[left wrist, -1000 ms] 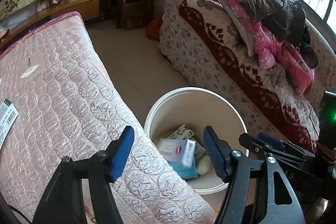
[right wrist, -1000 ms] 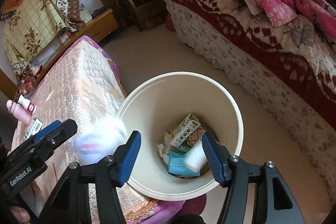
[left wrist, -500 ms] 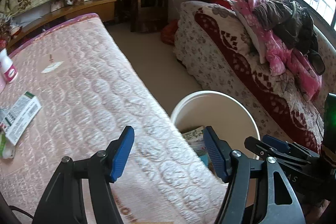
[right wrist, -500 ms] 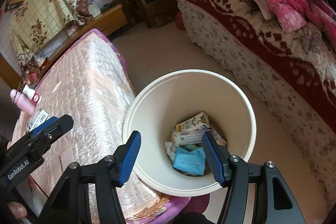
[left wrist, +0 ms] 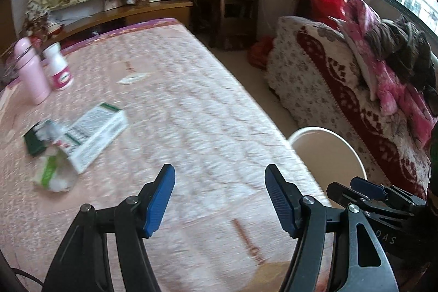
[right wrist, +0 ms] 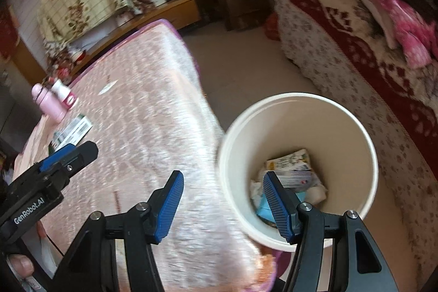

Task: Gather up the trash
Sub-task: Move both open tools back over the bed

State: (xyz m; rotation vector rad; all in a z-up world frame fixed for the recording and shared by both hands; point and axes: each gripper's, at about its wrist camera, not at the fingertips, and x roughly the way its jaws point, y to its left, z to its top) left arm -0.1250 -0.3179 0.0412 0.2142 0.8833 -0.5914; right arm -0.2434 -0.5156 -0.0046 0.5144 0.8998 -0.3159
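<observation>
I read my left claw as spread wide with nothing between its 2 blue pads, hovering above the near end of the pink quilted mattress. My right claw is likewise wide and empty, positioned over the mattress's right edge, its right pad lying over the bin's mouth in that view. The cream bin stands on the floor just beside the right edge of the mattress, between it and the bed with the red-and-white floral cover. Inside the bin I see discarded packaging, including a printed carton, white crumpled paper and a blue wrapper, all resting at the bottom. Uncollected trash is on the mattress to the left: a flat white-and-green box lying on its side, with a dark green item at its left end and a crumpled white-and-green wrapper just nearer than that; motion blur prevents finer detail. Farther left, 1 pink bottle and 1 white bottle with a pink label stand upright, just beside each other. A small white scrap lies flat mid-mattress, well apart from the box. In the left view only the bin's rim and inner wall show past the mattress corner.
</observation>
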